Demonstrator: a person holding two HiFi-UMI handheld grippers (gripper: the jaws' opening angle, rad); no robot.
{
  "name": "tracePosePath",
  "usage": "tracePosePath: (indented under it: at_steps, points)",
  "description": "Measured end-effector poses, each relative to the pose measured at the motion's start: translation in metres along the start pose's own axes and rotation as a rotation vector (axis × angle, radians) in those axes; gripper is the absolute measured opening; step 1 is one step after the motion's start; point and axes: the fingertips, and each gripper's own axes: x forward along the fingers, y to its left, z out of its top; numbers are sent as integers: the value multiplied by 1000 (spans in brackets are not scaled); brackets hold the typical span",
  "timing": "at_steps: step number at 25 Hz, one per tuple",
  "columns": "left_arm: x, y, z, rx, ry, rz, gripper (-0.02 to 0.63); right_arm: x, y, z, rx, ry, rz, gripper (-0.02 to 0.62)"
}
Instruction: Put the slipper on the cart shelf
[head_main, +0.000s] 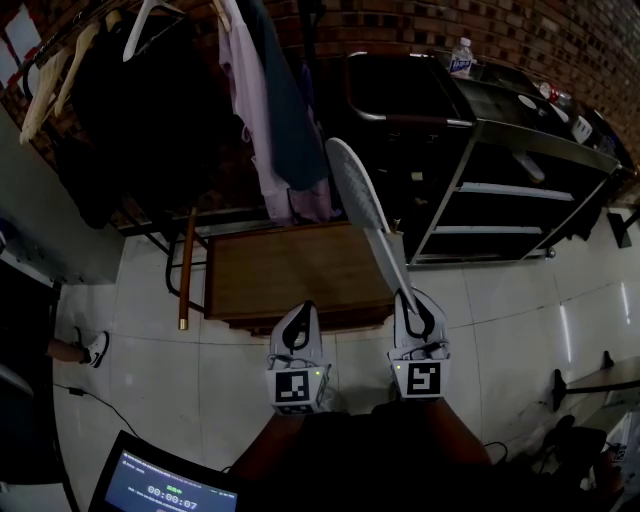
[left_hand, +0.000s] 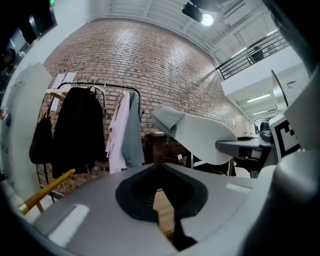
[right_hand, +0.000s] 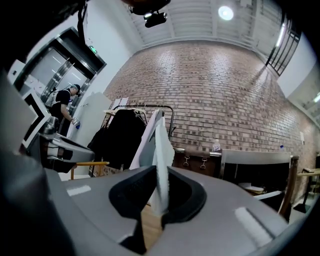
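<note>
My right gripper (head_main: 411, 303) is shut on the heel end of a white slipper (head_main: 362, 207). The slipper sticks up and away from the jaws, sole edge-on, over a wooden table. In the right gripper view the slipper (right_hand: 161, 159) stands upright, pinched between the pads of that gripper (right_hand: 159, 201). My left gripper (head_main: 300, 314) hangs beside it, to the left, shut with nothing in it. From the left gripper (left_hand: 161, 195), the slipper (left_hand: 197, 134) shows to the upper right. The black cart (head_main: 520, 180) with its shelves (head_main: 500, 190) stands at the far right, apart from the slipper.
A low wooden table (head_main: 285, 272) lies straight ahead under the grippers. Behind it a clothes rack (head_main: 150, 90) carries dark and pale garments. A bottle (head_main: 460, 57) stands on the cart top. A screen (head_main: 165, 487) sits at the lower left, and a person's foot (head_main: 92, 348) shows at the left edge.
</note>
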Motion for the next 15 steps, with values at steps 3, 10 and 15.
tracePosePath:
  at_steps: [3,10,15]
  points:
    - [4,-6,0,2,-9,-11,15,-2,-4,-3,-25,3,-5,41]
    - [16,-40,13,3,-4,-17,15,-9,-35,-6,-75,36,9,43]
    - [37,-71,19,6,-16,-19,15,-12,-72,-20,-93,55,14,43]
